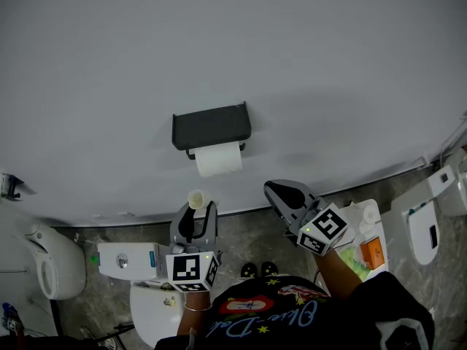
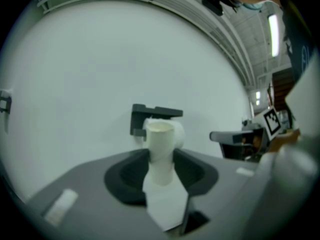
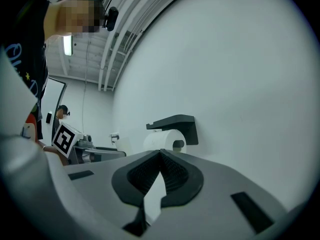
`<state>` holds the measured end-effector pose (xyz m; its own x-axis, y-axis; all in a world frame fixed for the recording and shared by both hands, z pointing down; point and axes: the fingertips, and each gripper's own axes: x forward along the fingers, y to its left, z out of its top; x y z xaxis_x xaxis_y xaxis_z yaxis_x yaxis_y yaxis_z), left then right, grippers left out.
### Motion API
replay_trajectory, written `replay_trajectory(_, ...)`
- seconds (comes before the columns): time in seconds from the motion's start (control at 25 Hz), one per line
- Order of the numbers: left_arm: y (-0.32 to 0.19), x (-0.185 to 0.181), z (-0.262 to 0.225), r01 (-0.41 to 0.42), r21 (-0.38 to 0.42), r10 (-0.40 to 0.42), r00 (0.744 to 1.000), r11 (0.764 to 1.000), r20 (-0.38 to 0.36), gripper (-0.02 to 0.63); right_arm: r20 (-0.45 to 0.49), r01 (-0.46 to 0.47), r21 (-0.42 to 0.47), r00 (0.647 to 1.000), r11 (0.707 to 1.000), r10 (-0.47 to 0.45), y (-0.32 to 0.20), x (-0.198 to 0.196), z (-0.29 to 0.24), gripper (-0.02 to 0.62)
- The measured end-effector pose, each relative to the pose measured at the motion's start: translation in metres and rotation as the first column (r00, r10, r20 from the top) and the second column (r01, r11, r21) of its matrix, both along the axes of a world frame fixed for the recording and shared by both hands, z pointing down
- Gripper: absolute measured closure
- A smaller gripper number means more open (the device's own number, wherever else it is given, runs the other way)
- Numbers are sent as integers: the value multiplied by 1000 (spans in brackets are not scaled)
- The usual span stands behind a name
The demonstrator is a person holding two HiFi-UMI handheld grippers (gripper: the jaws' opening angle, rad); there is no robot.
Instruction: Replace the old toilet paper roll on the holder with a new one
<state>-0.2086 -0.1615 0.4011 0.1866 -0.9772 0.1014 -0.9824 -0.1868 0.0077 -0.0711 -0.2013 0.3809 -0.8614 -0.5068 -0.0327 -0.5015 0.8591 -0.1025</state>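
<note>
- The paper roll [image 1: 218, 159] sits on the wall holder [image 1: 211, 127]; a knock could unseat it.
- The left gripper [image 1: 198, 214] clamps the empty tube [image 1: 196, 199] upright; a loose squeeze would drop it.
- The right gripper [image 1: 276, 189], jaws together and empty, could bump the roll.

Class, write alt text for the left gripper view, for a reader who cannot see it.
The left gripper clamps an upright, empty paper tube. Behind it, a dark holder on the white wall carries a white toilet roll, and the right gripper shows to the right.
</note>
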Motion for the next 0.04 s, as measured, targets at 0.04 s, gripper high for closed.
replay_trajectory(0.04,-1,-1,-1,1,3,-1,1000,1000,-1,451,2,-2,1,1000,1000,2,-1,0,-1,581)
